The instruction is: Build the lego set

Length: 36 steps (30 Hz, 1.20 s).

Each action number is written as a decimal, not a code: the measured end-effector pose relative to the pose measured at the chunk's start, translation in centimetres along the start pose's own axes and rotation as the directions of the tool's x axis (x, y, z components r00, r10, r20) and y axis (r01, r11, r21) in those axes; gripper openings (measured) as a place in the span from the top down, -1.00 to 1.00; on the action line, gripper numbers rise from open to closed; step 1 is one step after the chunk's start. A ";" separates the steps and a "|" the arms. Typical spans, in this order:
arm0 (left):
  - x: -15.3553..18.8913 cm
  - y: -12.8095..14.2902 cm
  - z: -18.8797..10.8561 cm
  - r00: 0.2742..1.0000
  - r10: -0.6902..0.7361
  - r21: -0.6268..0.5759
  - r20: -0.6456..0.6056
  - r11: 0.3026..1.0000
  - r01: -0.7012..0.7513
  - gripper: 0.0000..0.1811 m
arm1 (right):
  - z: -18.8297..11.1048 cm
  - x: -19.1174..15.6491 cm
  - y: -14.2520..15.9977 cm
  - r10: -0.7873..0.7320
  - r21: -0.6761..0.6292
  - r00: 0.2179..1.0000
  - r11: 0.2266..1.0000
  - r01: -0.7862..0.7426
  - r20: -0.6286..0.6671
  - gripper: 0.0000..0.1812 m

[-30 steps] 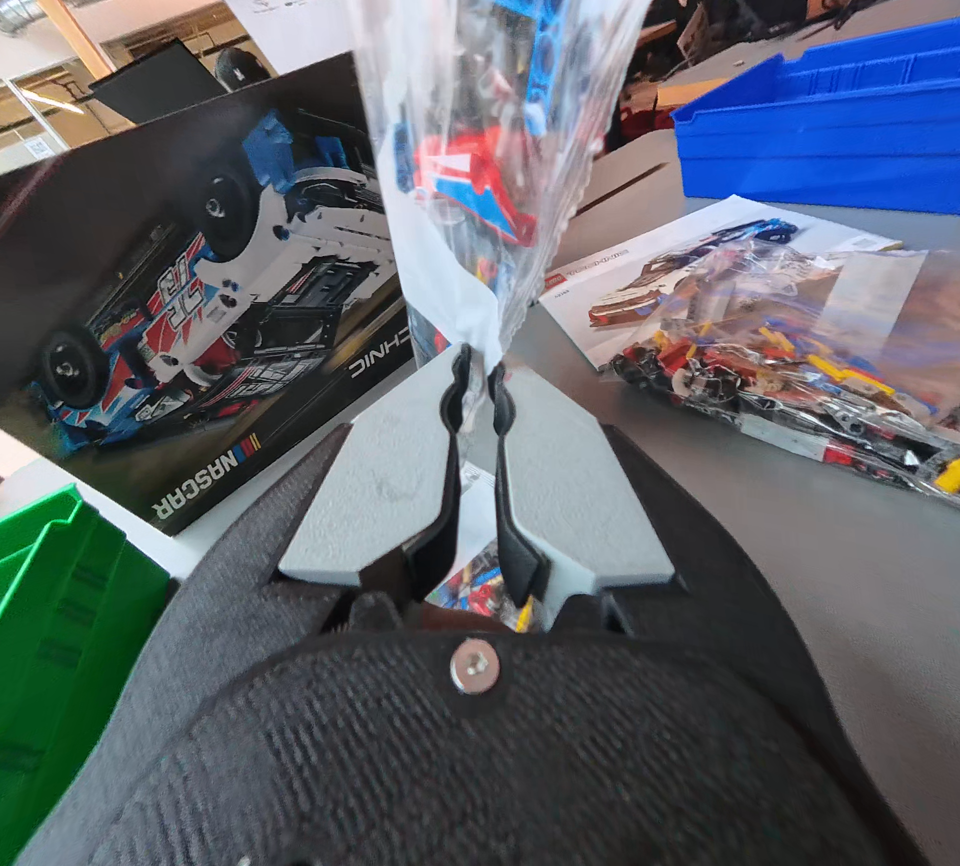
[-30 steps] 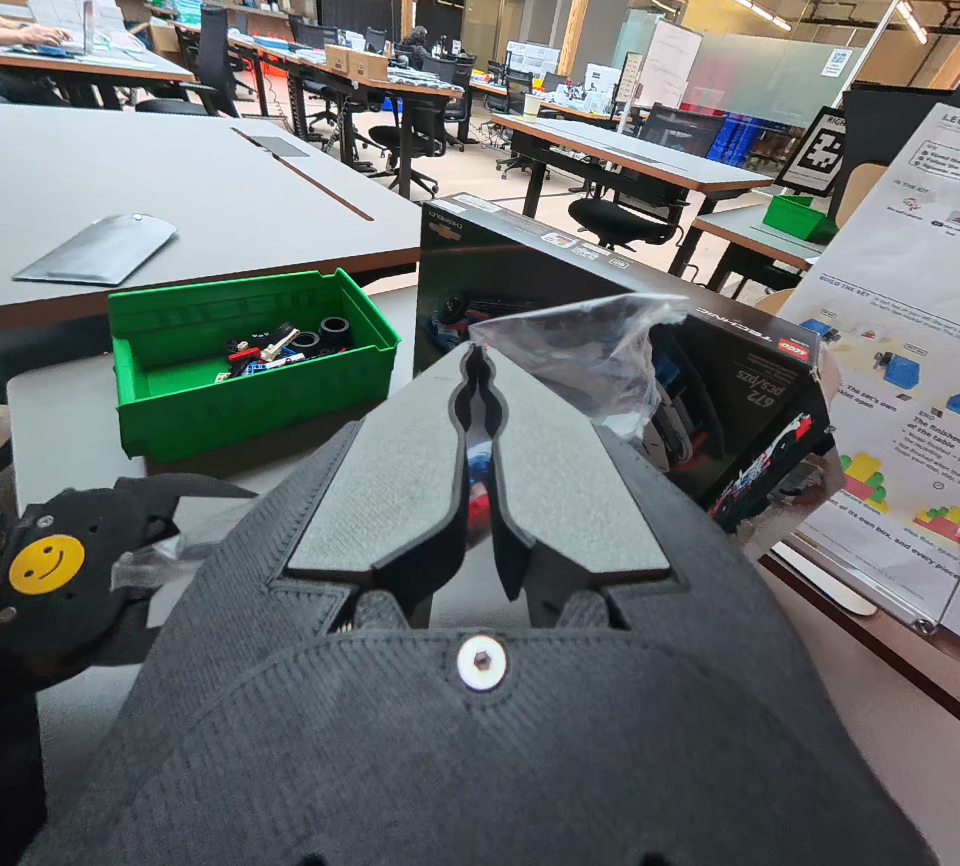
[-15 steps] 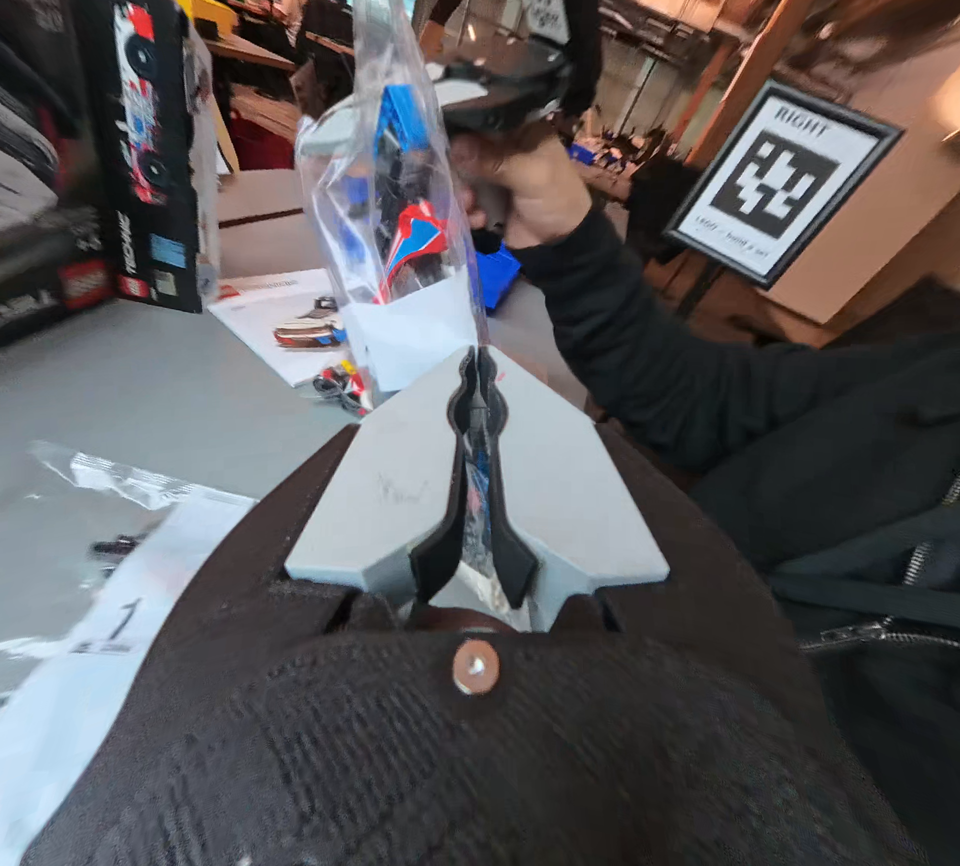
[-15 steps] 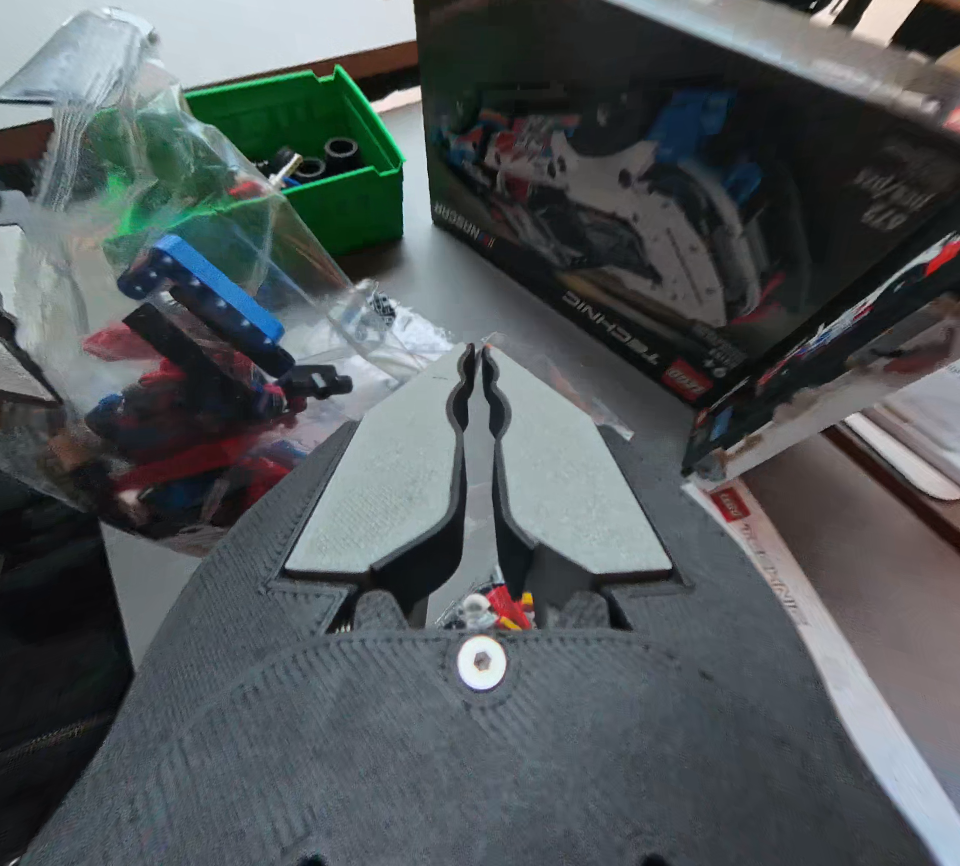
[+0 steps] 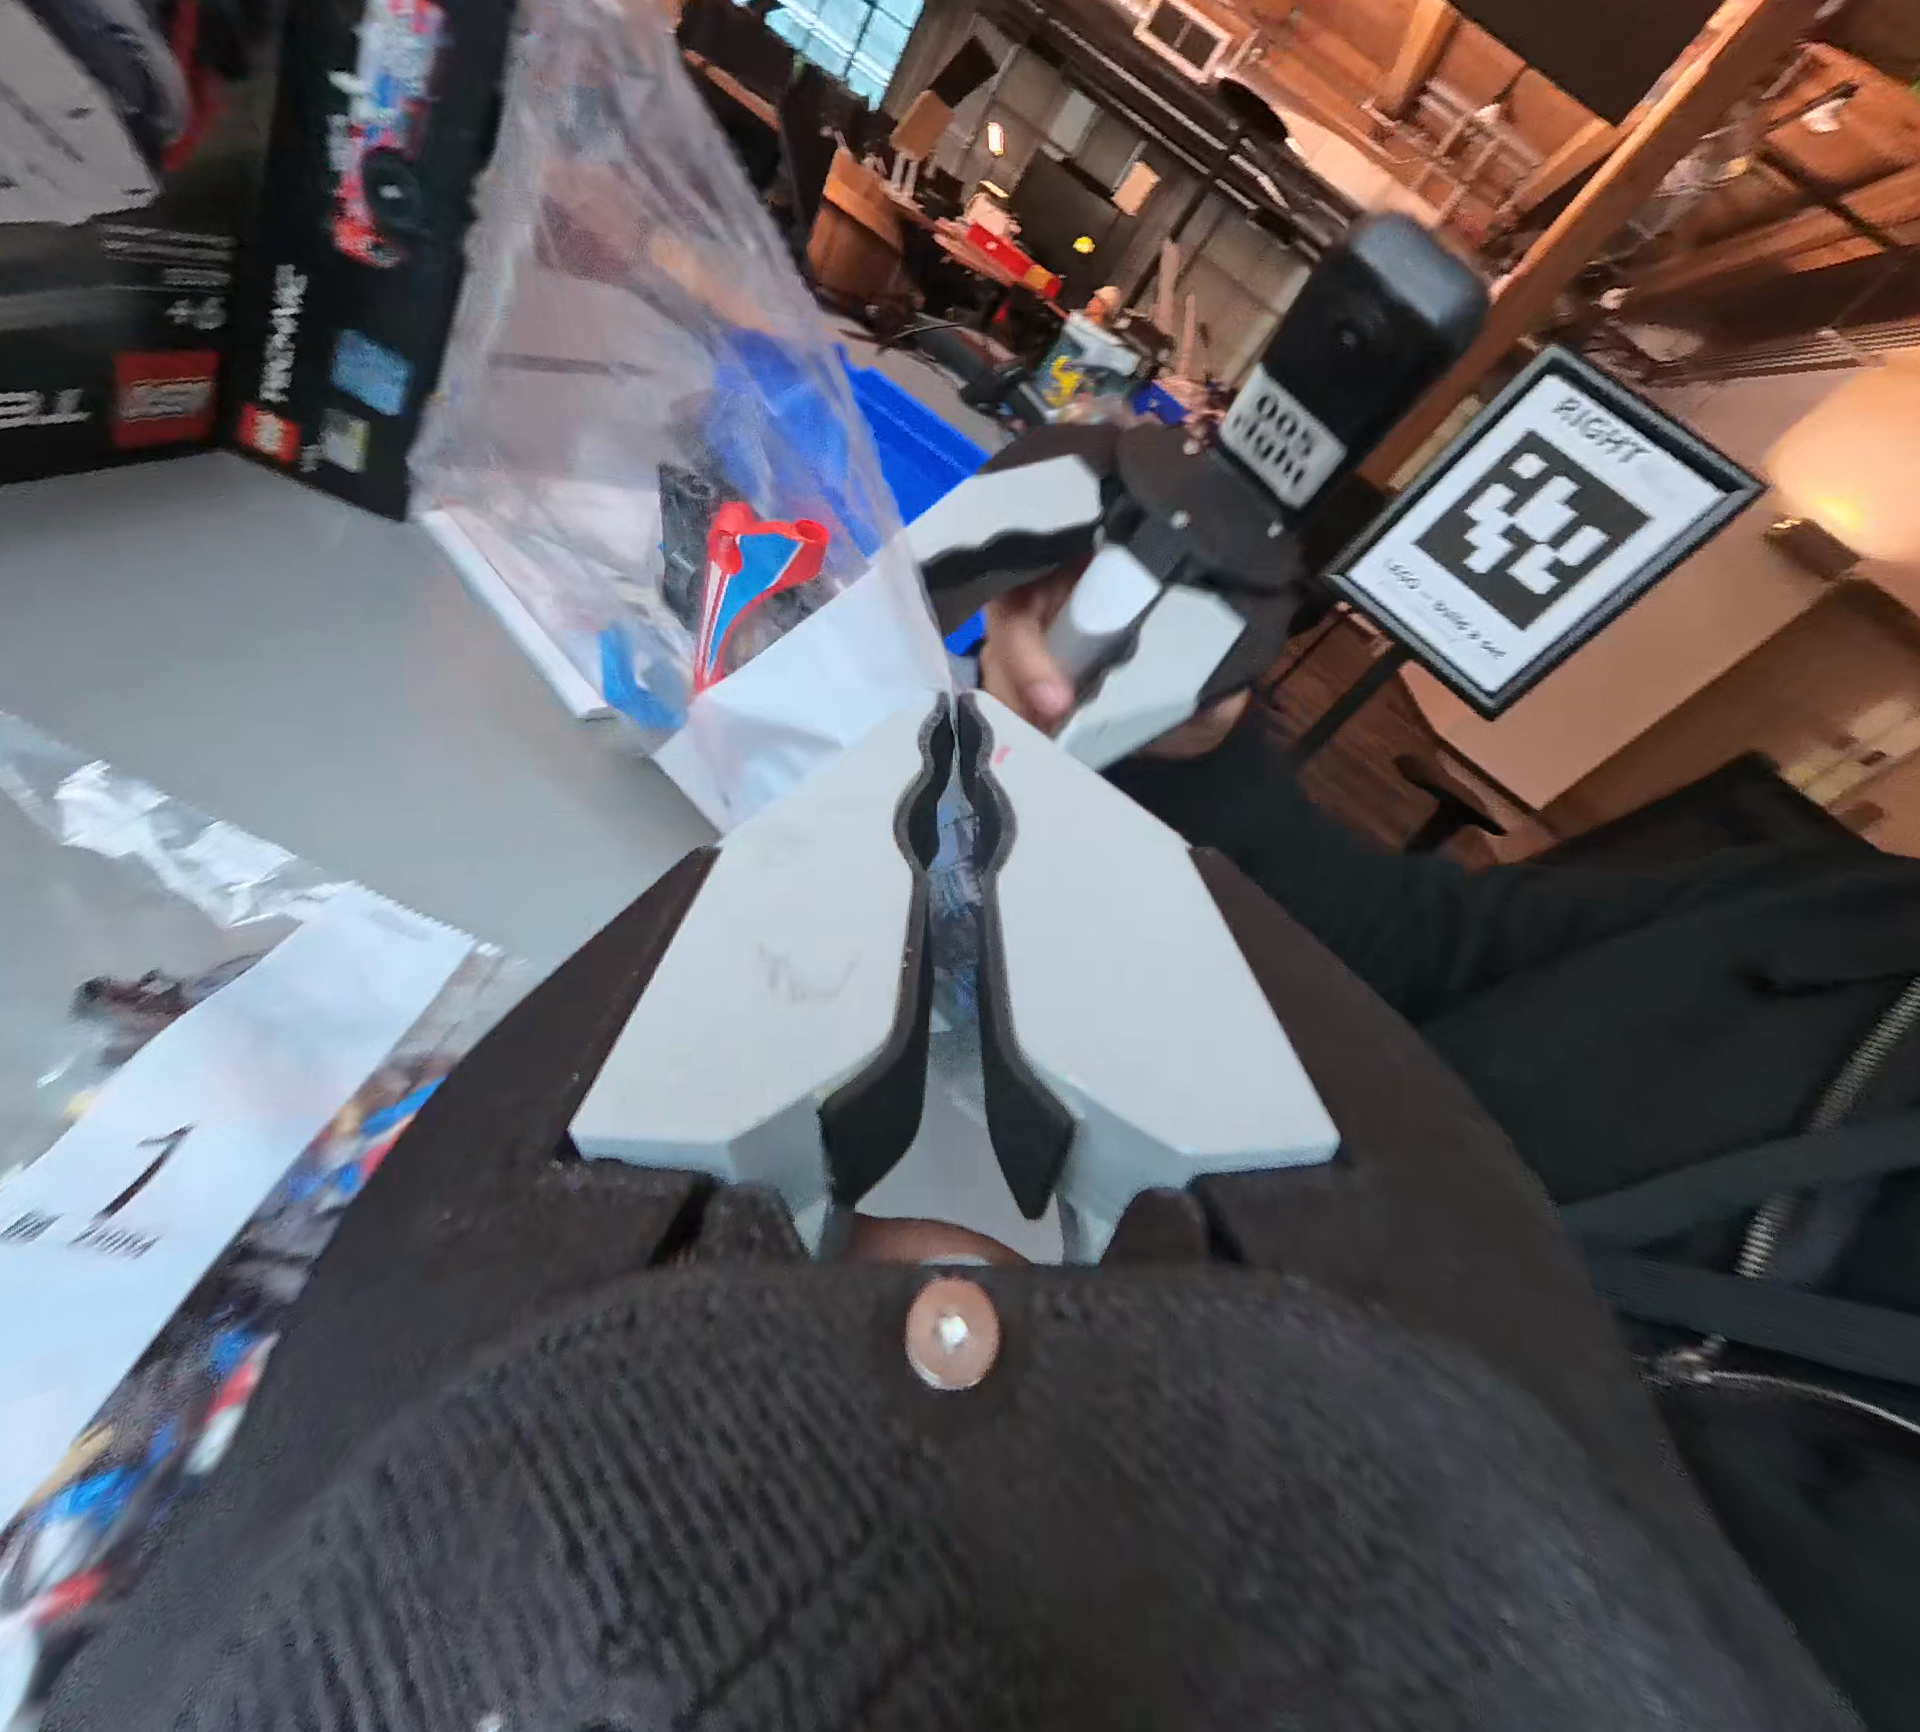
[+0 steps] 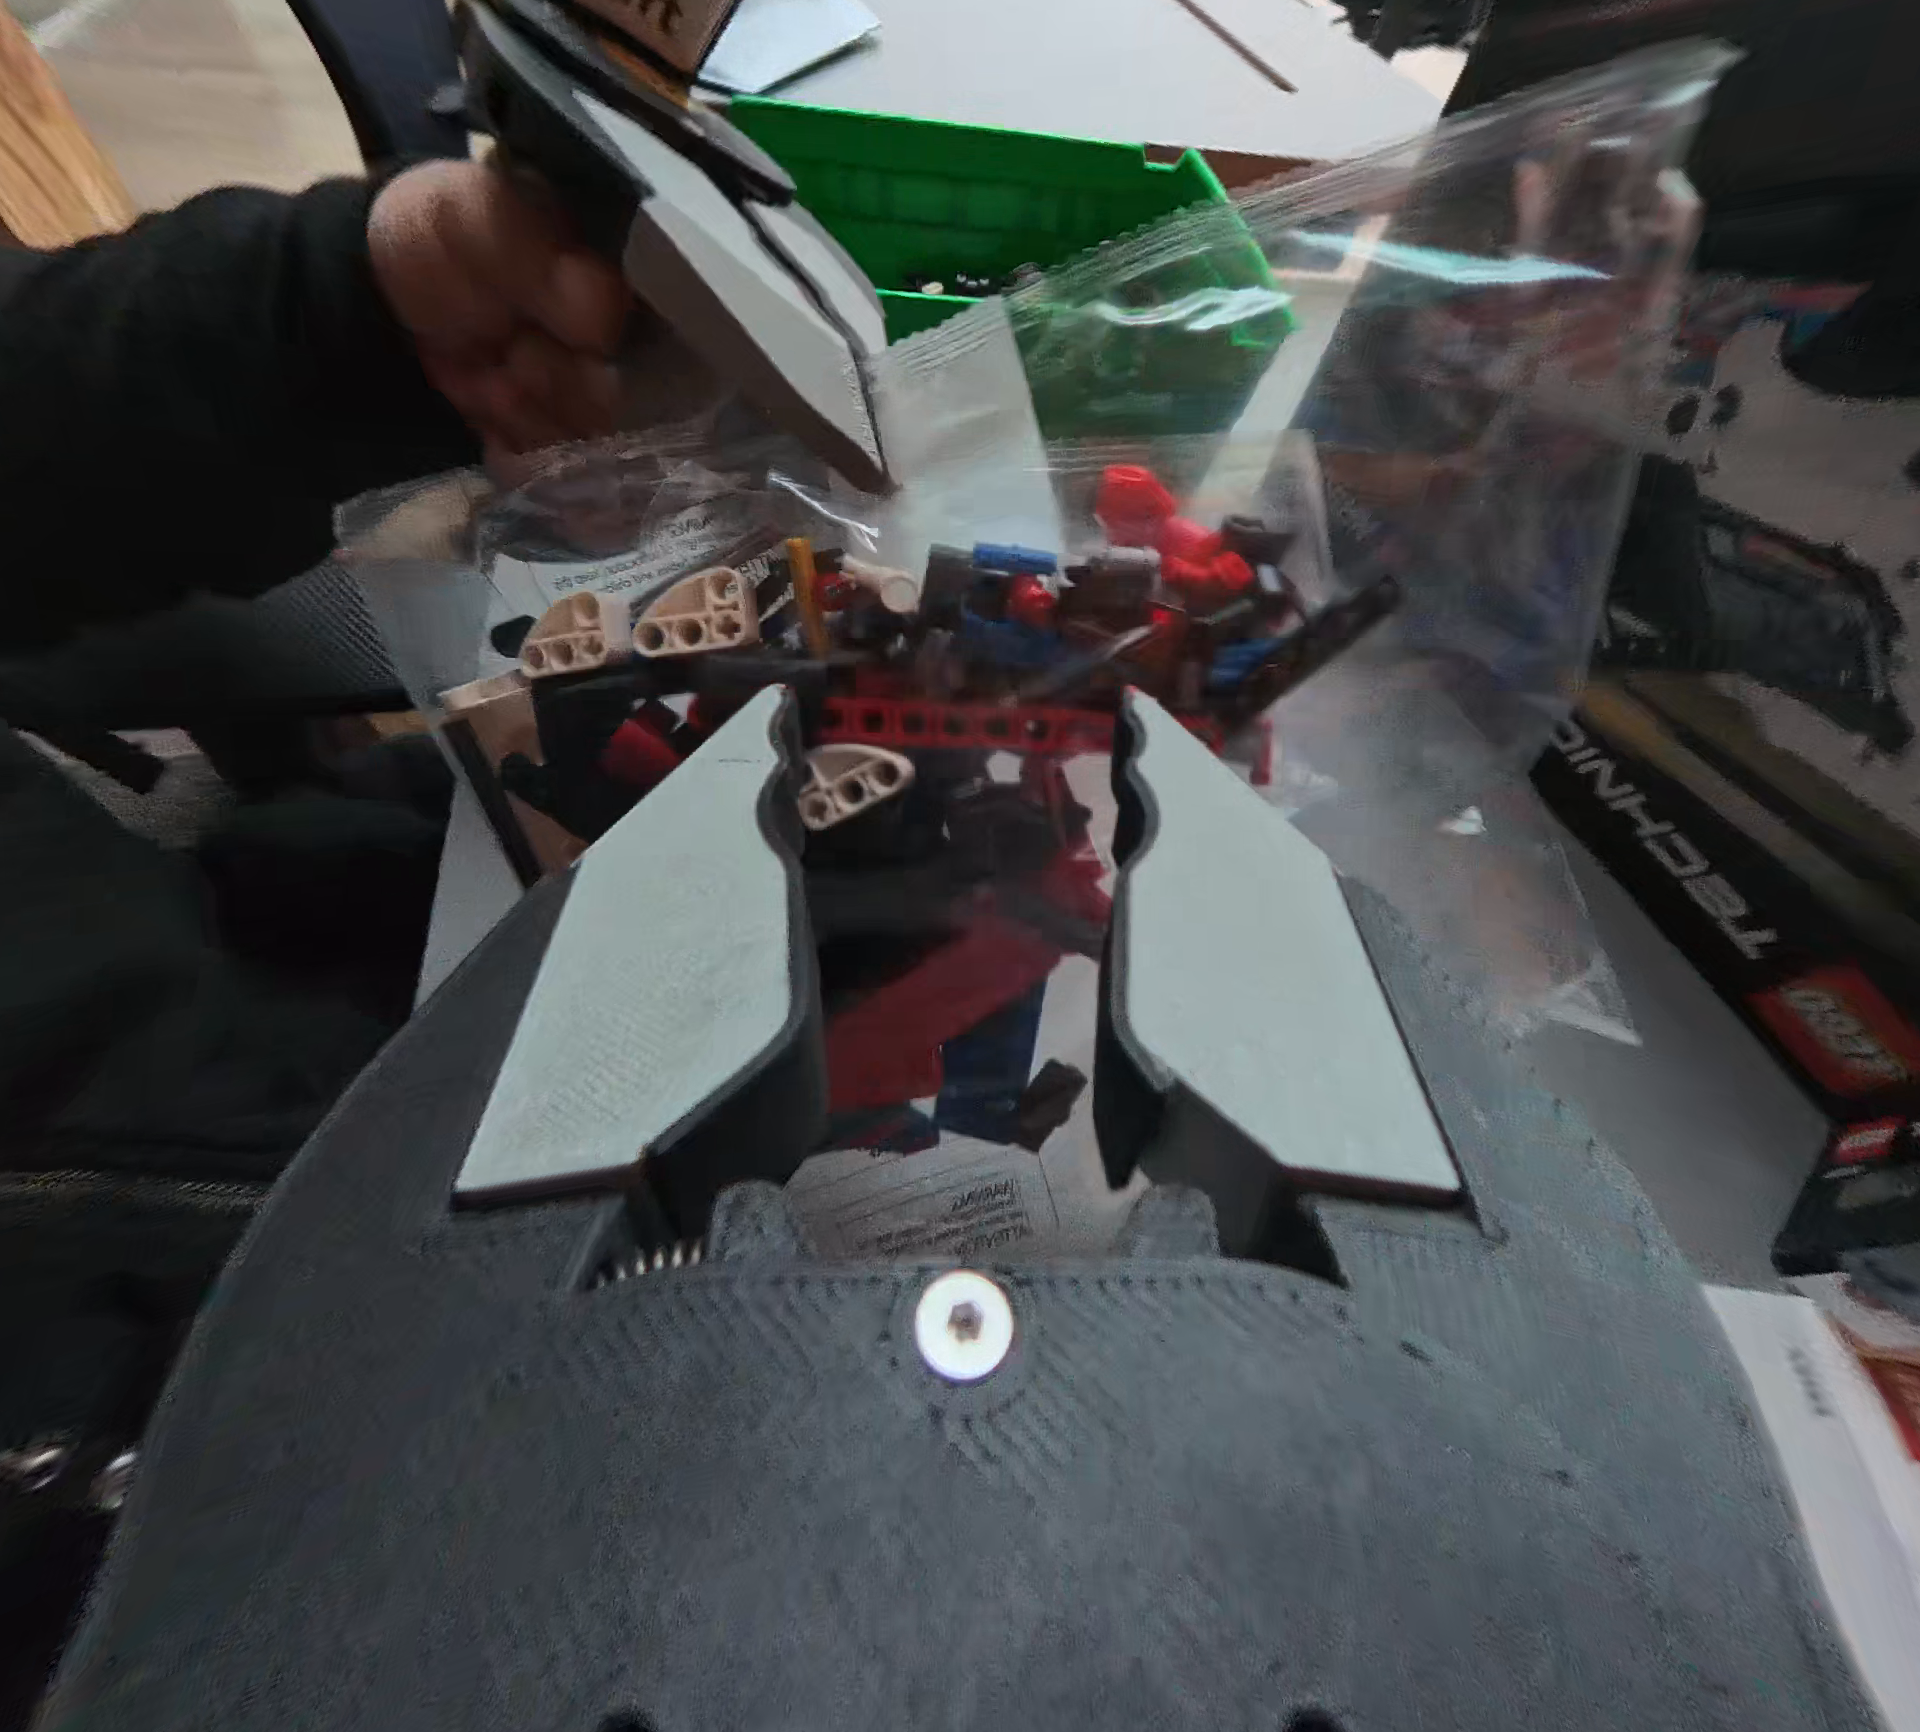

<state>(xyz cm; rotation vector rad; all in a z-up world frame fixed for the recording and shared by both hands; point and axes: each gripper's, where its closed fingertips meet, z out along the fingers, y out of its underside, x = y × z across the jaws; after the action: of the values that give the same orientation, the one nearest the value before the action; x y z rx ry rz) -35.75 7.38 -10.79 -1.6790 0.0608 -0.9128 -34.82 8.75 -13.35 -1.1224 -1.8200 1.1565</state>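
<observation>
two grippers worked over the grey worktop (image 5: pixel 260 643), and between them hung a clear plastic bag of lego pieces (image 6: pixel 987 643), held up off the surface near the black set box (image 6: pixel 1766 747). the left gripper (image 5: pixel 956 726) had its jaws pressed together on a corner of the film, where a white printed panel began. the right gripper (image 6: pixel 961 747) had its jaws well apart, with the heaped pieces showing between and beyond them; whether they touched the film could not be told. seen from the left wrist, the bag rose up and away from the pinched corner, so its long axis ran steeply upward, and the bricks had slid toward the lower end. seen from the right wrist, the serrated, sealed edge ran off toward the green bin (image 6: pixel 987 207). the film looked thin, soft and slick, likely to stretch or slip rather than tear cleanly if gripped on a flat stretch. the better hold seemed to be the empty margin by the seam, close beside the left gripper's pinch. the load looked light but loose: stiff beams, pins and small connectors that would shift and could scatter over the worktop once the bag gave way. another bag (image 5: pixel 208 1007), bearing a white panel, lay flat nearby.
</observation>
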 end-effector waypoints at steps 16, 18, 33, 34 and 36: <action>3.1 -0.1 3.7 0.967 0.234 -0.106 0.103 0.969 -0.223 1.00 | -3.7 -1.8 -0.7 -0.039 0.116 0.991 0.992 0.054 -0.131 0.42; 4.1 -0.1 4.4 0.967 0.243 -0.103 0.081 0.967 -0.235 1.00 | -4.0 -2.2 -1.5 -0.002 0.158 0.996 0.987 0.015 -0.086 0.51; 2.2 0.6 4.6 0.998 0.052 -0.109 0.037 0.993 -0.047 1.00 | -0.7 -0.5 -0.2 0.035 0.069 0.985 0.997 -0.023 -0.170 0.40; 2.2 0.5 4.5 0.999 0.038 -0.099 0.030 0.995 -0.035 1.00 | -0.7 -0.5 -0.3 0.039 0.077 0.986 0.997 -0.027 -0.161 0.44; 2.0 0.0 4.2 0.999 0.025 -0.080 0.024 0.997 -0.023 1.00 | -0.8 -0.5 -0.4 0.035 0.089 0.987 0.996 -0.021 -0.157 0.62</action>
<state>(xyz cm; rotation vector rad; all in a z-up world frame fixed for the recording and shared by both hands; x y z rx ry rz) -31.88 9.79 -9.87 -1.7600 0.1013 -0.8808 -34.08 8.43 -12.73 -1.1584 -1.6224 1.1192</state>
